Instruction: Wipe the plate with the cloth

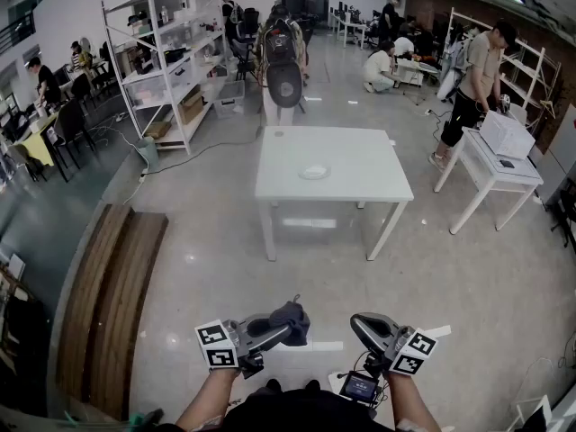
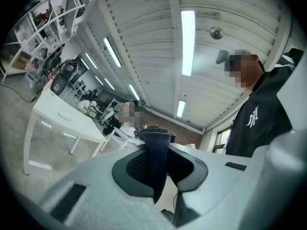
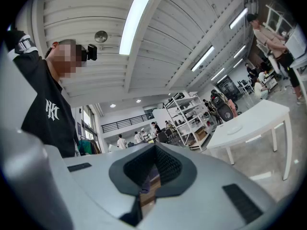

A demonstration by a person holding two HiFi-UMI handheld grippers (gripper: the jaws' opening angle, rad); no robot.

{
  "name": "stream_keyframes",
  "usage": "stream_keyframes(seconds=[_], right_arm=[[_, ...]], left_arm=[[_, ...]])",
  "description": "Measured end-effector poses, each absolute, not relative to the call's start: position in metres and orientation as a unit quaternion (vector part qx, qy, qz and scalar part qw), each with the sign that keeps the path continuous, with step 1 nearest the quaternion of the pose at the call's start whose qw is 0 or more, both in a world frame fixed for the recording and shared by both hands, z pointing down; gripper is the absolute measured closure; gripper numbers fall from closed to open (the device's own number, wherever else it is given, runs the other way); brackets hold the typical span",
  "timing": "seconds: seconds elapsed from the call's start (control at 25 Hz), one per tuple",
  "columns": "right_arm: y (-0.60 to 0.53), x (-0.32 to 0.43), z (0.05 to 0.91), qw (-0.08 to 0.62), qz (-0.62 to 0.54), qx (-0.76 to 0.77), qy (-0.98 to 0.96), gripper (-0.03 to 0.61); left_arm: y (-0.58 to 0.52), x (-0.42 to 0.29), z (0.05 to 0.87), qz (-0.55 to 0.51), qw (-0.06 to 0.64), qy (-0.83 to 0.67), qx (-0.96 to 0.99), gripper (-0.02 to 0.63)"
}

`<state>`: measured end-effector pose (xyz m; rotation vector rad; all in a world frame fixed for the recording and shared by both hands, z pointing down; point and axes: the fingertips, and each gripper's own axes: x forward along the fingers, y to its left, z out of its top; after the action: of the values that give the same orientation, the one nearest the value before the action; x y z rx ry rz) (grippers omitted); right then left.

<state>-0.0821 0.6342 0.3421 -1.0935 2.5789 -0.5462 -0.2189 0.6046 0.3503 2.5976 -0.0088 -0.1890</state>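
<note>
A small pale plate lies on a white table a few steps ahead of me on the floor. Both grippers are held low, close to my body, well short of the table. My left gripper is shut on a dark cloth, which bunches out past its tips. In the left gripper view the cloth hangs pinched between the jaws, with the table and plate far off at the left. My right gripper is shut with nothing in it; its view shows the plate on the distant table.
A second white table with a box stands at the right, a person beside it. White shelving lines the left. Wooden boards lie on the floor at my left. A person with a backpack stands behind the table.
</note>
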Motion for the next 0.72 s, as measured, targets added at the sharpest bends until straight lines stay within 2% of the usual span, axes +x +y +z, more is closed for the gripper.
stream_keyframes(seconds=[0.32,0.6,0.72], right_arm=[[0.648,-0.073,0.342,0.138,-0.193,-0.38,0.894,0.574],[0.651,-0.057,0.334,0.183,-0.181,-0.393,0.883,0.572],[0.652,-0.052,0.329,0.176,-0.154,-0.402,0.885,0.572]], left_arm=[[0.621,-0.209,0.35,-0.066,0.27,-0.001,0.961,0.563],[0.622,-0.209,0.351,-0.069,0.269,-0.02,0.961,0.563],[0.619,-0.207,0.352,-0.065,0.257,-0.034,0.964,0.563]])
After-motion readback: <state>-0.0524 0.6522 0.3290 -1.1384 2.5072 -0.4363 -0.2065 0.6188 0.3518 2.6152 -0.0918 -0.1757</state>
